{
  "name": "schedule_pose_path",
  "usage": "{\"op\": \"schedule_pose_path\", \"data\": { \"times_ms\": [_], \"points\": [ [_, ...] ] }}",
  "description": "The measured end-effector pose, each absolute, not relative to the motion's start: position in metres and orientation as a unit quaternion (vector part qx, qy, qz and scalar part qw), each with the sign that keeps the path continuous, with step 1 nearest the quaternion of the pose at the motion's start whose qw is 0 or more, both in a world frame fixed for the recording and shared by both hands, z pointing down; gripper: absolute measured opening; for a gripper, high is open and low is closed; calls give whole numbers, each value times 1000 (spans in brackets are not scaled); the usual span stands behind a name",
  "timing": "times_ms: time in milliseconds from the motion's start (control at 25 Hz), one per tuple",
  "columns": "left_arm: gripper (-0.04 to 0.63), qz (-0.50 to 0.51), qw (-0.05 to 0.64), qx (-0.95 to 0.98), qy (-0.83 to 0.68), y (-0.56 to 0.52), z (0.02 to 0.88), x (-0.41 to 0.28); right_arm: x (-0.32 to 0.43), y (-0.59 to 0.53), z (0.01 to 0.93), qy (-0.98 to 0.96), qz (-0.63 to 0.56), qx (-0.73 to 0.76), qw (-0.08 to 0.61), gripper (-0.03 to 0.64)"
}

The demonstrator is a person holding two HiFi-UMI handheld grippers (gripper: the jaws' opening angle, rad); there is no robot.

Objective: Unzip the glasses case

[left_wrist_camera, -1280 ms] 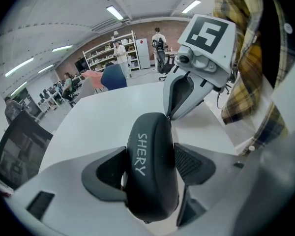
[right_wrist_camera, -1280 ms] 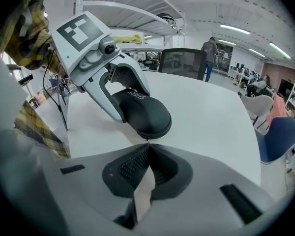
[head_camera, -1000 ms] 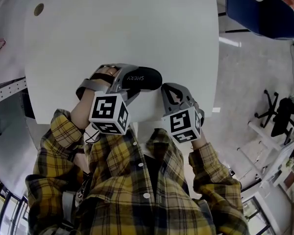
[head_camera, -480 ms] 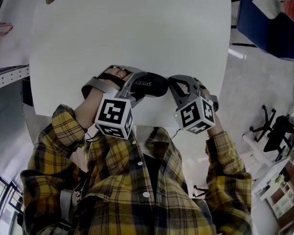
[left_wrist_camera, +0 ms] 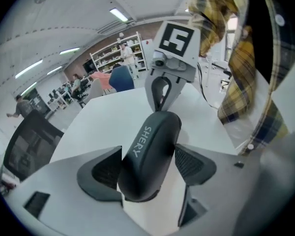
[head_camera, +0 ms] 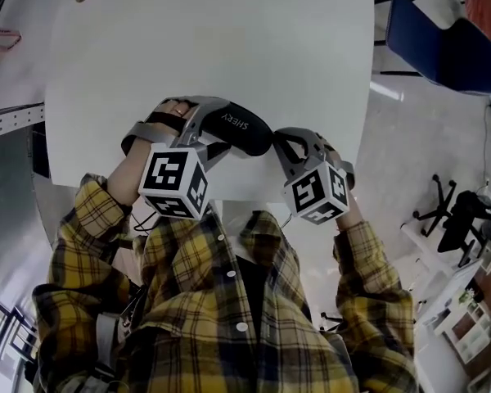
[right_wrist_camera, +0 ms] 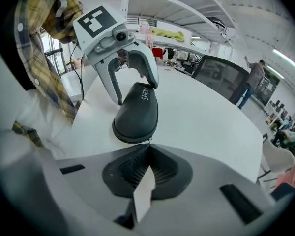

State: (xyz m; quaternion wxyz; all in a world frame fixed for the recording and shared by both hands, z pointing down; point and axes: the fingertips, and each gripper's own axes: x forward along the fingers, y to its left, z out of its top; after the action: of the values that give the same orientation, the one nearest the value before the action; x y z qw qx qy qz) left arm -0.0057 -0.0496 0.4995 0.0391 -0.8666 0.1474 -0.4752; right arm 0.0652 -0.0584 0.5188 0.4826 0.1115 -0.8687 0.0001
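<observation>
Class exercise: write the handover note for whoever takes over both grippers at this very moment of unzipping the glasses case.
Left gripper: shut on one end of the glasses case, over the white table.
Right gripper: jaws together at the case's other end, apparently pinching the zipper pull.
Done: case gripped, pull apparently taken.
Left: the case looks fully zipped; draw the pull along the seam while the left gripper holds firm.

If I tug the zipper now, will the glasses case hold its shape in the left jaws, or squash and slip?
Probably stiff: the glasses case shows a rounded shell, undented where the left gripper clamps its sides. Its smooth skin could slide out under a hard pull. Likely light, so only that clamp resists the right gripper, shut on the zipper pull.
</observation>
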Motion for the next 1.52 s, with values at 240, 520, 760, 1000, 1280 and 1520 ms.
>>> {"op": "schedule_pose_path", "data": {
  "times_ms": [240,520,760,1000,1280,1520],
  "points": [
    [319,-359,-184,-852,333,-48,472,-41,62,-23,516,-863,72,166,472,-2],
    [319,-204,-434,-752,453,-23,476,-80,14,21,522,-866,131,171,452,0],
    [321,-185,-439,-730,489,-27,481,-91,-30,44,521,-873,138,141,447,0],
    [299,-198,-417,-739,490,-26,490,-93,-44,54,523,-875,135,125,448,-2],
    [275,-204,-413,-751,473,-24,490,-93,-41,48,523,-875,127,126,450,-2],
    [273,-210,-410,-755,467,-23,490,-94,-37,29,522,-875,111,133,452,-2]
  ]
}}
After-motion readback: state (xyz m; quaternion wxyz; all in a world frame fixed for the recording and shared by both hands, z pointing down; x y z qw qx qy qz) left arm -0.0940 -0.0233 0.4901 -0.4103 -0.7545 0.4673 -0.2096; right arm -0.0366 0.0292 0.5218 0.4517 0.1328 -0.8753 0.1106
